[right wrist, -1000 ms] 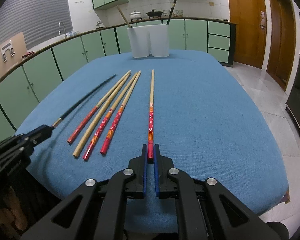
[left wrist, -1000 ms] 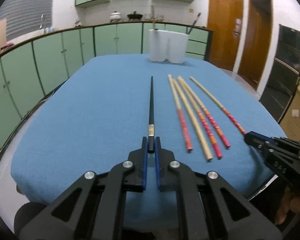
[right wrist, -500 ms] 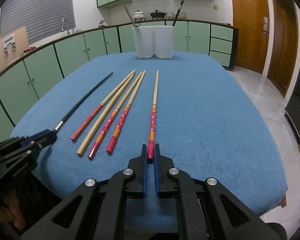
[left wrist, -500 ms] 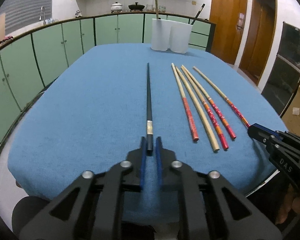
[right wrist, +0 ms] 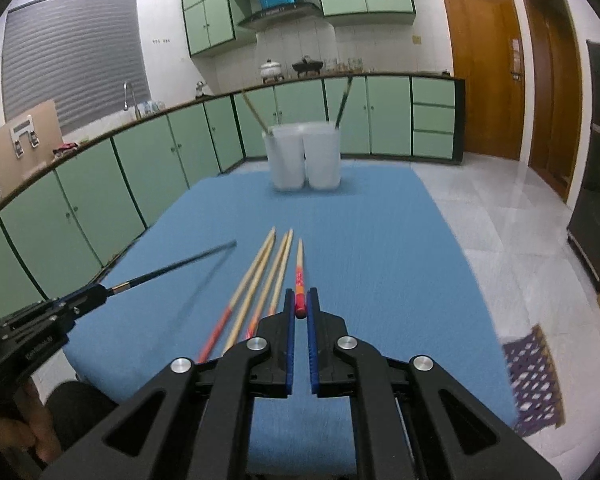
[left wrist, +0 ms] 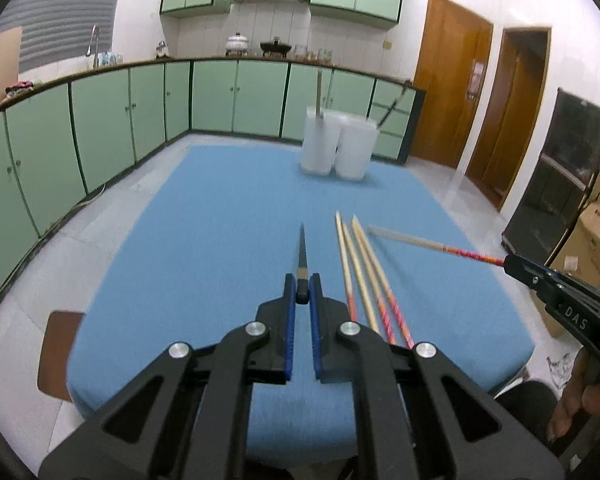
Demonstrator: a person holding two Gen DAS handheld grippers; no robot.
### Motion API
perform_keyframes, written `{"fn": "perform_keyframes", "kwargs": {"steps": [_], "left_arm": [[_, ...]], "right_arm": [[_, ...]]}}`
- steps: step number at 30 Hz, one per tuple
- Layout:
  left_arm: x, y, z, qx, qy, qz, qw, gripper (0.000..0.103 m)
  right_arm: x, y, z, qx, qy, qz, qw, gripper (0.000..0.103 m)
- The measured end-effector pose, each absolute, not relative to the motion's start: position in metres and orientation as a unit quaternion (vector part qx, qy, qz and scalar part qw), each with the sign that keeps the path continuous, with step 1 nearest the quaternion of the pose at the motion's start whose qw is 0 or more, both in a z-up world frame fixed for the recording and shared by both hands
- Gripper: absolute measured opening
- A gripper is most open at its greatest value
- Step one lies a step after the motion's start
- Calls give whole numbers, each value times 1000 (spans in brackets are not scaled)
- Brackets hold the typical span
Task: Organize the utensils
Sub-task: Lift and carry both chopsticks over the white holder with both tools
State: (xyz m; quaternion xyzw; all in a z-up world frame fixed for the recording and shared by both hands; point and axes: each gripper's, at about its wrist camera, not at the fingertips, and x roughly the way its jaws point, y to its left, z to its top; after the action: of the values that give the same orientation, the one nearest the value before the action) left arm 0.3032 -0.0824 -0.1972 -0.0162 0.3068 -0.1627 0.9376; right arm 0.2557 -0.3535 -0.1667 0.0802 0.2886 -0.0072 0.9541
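My left gripper (left wrist: 302,289) is shut on the butt end of a black chopstick (left wrist: 301,252), held in the air above the blue table (left wrist: 220,216). The same black chopstick (right wrist: 172,266) shows at the left of the right wrist view. My right gripper (right wrist: 299,303) is shut on the red end of a red-patterned wooden chopstick (right wrist: 299,268), also lifted; that stick (left wrist: 428,245) shows at the right of the left wrist view. Three wooden chopsticks (left wrist: 360,264) with red ends lie on the cloth between the two grippers. Two white holders (right wrist: 304,156) stand at the table's far end, each with a stick in it.
Green cabinets (left wrist: 100,128) curve along the left and back. A brown stool seat (left wrist: 58,354) sits by the table's left edge. Wooden doors (left wrist: 480,100), a dark cabinet (left wrist: 572,168) and cardboard boxes (left wrist: 592,240) are at the right. A patterned mat (right wrist: 536,376) lies on the floor.
Both grippers have risen with their chopsticks, lifting them off the cloth. The three other chopsticks stay where they lay.
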Motion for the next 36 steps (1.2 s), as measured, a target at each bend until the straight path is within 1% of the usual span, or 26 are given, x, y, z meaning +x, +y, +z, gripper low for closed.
{"fn": "perform_keyframes", "kwargs": {"steps": [5,11,25,36], "left_arm": [[322,-83,-162,-8,286,-174,942,6],[350,-95,-132,9,282,-199,938,6],[427,-115,-88,22,302,-234,924,6],[446,-138,-43,56,268,-239,931,6]], "right_arm": [[272,-354,-128,47,274,-1,961,6],[305,-358,-95,17,281,8,959,5],[382,-369,-53,0,337,37,941,5],[408,-371,-14,-2,343,47,938,5]]}}
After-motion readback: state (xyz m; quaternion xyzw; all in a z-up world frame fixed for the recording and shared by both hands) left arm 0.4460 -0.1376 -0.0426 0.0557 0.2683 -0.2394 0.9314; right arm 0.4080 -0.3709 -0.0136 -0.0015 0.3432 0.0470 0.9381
